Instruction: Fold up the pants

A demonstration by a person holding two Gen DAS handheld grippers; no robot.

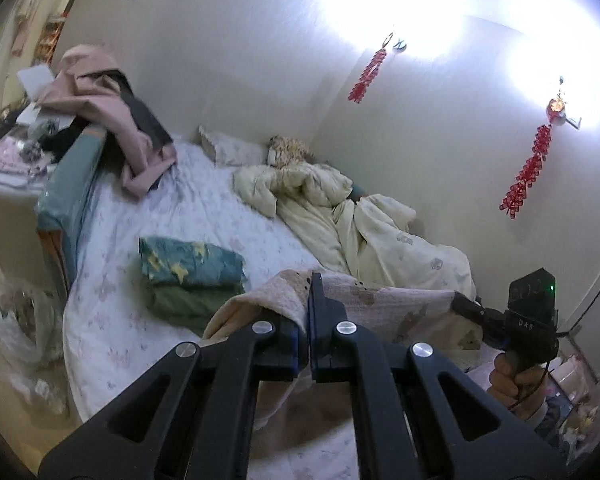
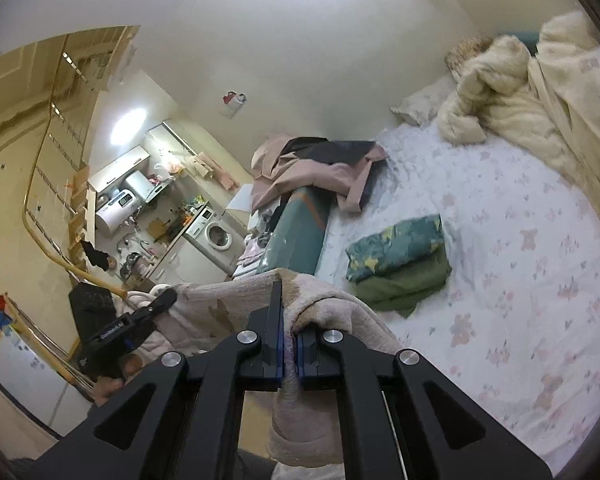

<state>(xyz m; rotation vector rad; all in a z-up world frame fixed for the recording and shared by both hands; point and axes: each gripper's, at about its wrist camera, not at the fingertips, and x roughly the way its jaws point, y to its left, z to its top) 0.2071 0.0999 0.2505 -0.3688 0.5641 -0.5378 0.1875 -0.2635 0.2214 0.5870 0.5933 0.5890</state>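
Basically early: both grippers, left (image 1: 309,320) and right (image 2: 289,328), are clamped on the pants (image 1: 364,300), stretched between them above the bed (image 1: 204,208). No fold visible yet; everything's left.

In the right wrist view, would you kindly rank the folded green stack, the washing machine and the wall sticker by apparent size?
1. Folded green stack, nearer the camera.
2. Washing machine, farther off, so its true size may well exceed the stack's.
3. Wall sticker.
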